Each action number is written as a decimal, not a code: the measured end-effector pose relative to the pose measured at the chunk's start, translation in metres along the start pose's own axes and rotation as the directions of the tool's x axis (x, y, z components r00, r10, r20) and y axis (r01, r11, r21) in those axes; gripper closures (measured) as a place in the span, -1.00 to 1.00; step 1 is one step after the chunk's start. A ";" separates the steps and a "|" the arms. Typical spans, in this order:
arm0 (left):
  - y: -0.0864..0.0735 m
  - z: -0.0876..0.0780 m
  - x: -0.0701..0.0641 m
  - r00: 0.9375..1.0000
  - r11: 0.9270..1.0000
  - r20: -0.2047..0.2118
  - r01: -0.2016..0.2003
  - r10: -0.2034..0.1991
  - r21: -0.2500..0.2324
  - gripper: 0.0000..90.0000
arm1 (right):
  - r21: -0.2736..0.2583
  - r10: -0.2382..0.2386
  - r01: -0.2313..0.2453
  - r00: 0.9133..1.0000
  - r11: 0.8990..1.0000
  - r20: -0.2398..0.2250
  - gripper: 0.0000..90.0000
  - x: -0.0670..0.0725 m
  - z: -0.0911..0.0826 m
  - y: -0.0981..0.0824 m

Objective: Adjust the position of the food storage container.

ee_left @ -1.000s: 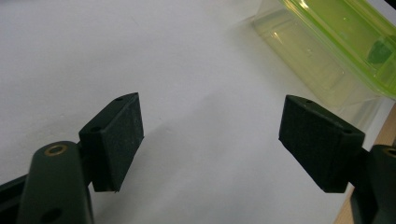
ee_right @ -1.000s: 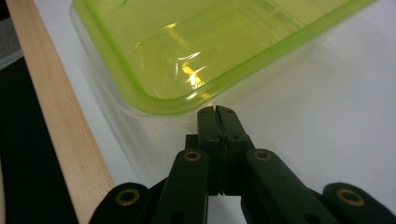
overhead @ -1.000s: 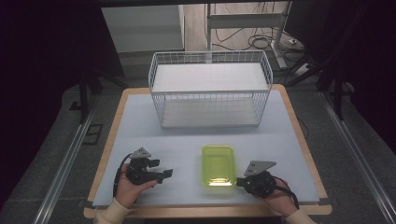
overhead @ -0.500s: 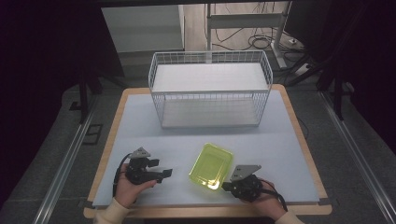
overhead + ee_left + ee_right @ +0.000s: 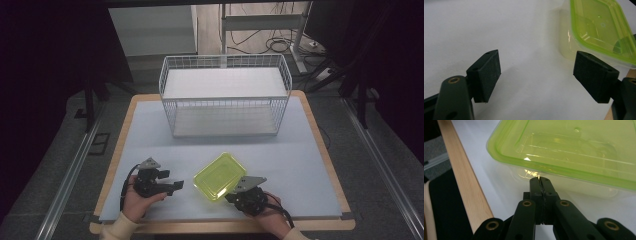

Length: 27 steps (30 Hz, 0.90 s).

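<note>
While the right gripper (image 5: 235, 196), jaws pressed together, is nudging the green container (image 5: 220, 176) askew, the left gripper (image 5: 175, 186) is idling wide-jawed.

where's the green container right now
In the high view the green container sits on the table's near edge, between the left gripper and the right gripper, before the wire basket.

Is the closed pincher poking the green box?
Touching. In the right gripper view the right gripper, its jaws shut together, presses its tips against the side wall of the lidded green container, just under the rim.

Container (image 5: 220, 176) lies before the basket (image 5: 225, 95) (between both hand-held grippers).
</note>
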<state>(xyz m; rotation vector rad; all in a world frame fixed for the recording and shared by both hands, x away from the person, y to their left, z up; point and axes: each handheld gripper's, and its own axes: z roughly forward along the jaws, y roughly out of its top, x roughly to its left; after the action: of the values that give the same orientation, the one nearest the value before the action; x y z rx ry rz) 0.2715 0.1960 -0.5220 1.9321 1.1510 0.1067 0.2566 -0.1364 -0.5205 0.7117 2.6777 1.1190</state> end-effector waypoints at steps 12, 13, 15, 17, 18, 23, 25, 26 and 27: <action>0.000 -0.003 0.002 1.000 1.000 -0.004 0.015 -0.015 -0.008 -0.52 | -0.022 -0.001 0.001 1.000 1.000 0.009 1.00 0.004 0.003 0.004; 0.000 -0.003 0.002 1.000 1.000 -0.004 0.016 -0.016 -0.009 -0.52 | -0.039 0.010 -0.009 1.000 0.999 0.013 1.00 0.000 -0.004 0.003; 0.000 -0.004 0.002 1.000 1.000 -0.004 0.016 -0.016 -0.011 -0.52 | -0.045 0.012 -0.011 1.000 0.999 0.017 1.00 -0.001 -0.007 0.002; 0.000 -0.005 0.002 1.000 1.000 -0.004 0.020 -0.020 -0.014 -0.51 | -0.060 0.020 -0.018 0.999 0.998 0.025 1.00 -0.005 -0.017 -0.001; -0.001 -0.005 0.002 1.000 1.000 -0.004 0.020 -0.020 -0.015 -0.50 | -0.074 0.032 -0.028 0.998 0.997 0.045 1.00 -0.012 -0.028 -0.007; -0.002 -0.007 0.004 0.999 0.999 -0.012 0.035 -0.035 -0.014 -0.48 | -0.124 0.095 -0.079 0.987 0.989 0.131 0.98 -0.037 -0.060 -0.021; -0.002 -0.007 0.004 0.999 0.999 -0.014 0.036 -0.037 -0.015 -0.47 | -0.132 0.105 -0.085 0.982 0.988 0.155 0.98 -0.044 -0.066 -0.024; -0.002 -0.008 0.004 0.999 0.999 -0.014 0.038 -0.039 -0.017 -0.46 | -0.151 0.146 -0.119 0.972 0.981 0.186 0.98 -0.057 -0.075 -0.031; -0.002 -0.008 0.004 0.999 0.999 -0.014 0.038 -0.038 -0.017 -0.46 | -0.151 0.146 -0.119 0.972 0.981 0.186 0.98 -0.057 -0.075 -0.031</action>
<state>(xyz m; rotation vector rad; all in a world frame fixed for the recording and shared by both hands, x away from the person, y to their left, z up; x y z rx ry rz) 0.2691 0.2043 -0.5199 1.8967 1.1918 0.1096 0.2717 -0.2297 -0.4913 0.9353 2.3931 1.1850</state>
